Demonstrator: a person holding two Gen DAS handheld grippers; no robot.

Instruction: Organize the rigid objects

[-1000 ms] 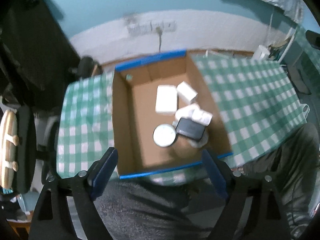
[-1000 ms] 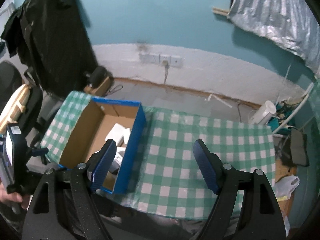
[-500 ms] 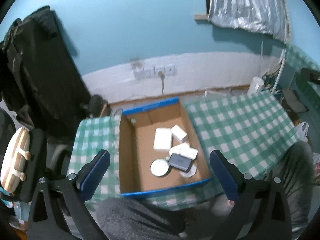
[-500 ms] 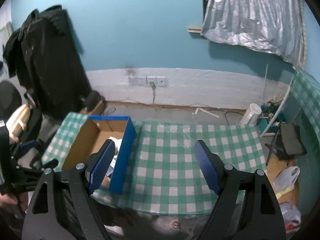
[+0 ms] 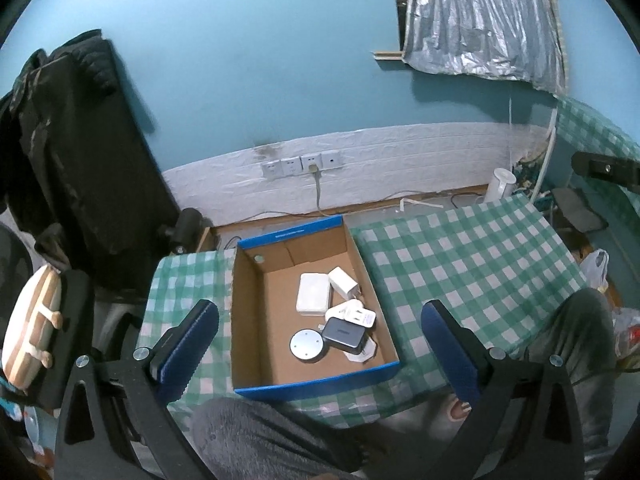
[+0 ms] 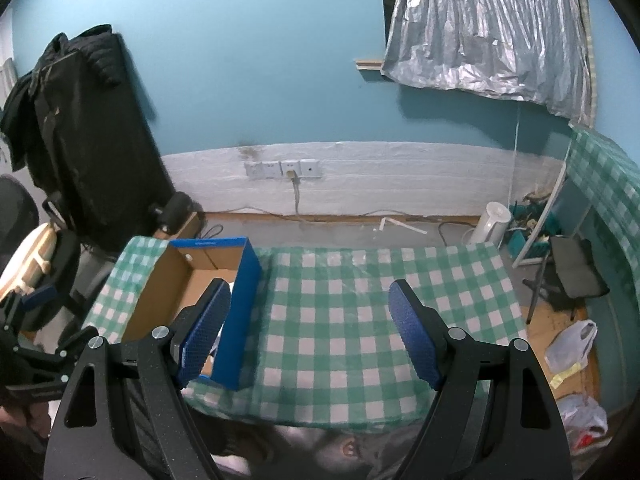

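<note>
Nearest to me, my left gripper (image 5: 320,344) is hanging wide open and holding nothing, its blue pads straddling the view of the box; my right gripper (image 6: 308,336) is likewise spread wide and empty, hovering over the bare checked tablecloth (image 6: 360,304).

Just beyond, the cardboard box (image 5: 316,372) is sitting on the cloth with its long axis running away from me toward the wall. Inside it the rigid objects are lying clustered toward the right wall: the round grey disc (image 5: 307,345) nearest, the dark charger (image 5: 344,334) touching it with its long side angled across the box, then the white plug adapters (image 5: 354,314), the flat white block (image 5: 314,294) lying lengthwise with the box, and the small white cube charger (image 5: 343,282) beside it, tilted.

Judged risks: the pieces are overlapping, so reaching in for one is likely disturbing its neighbours; the dark charger is resting partly on a white piece and may be sliding if nudged. The box is standing close to the near table edge, so a push toward me could be tipping it off.
</note>
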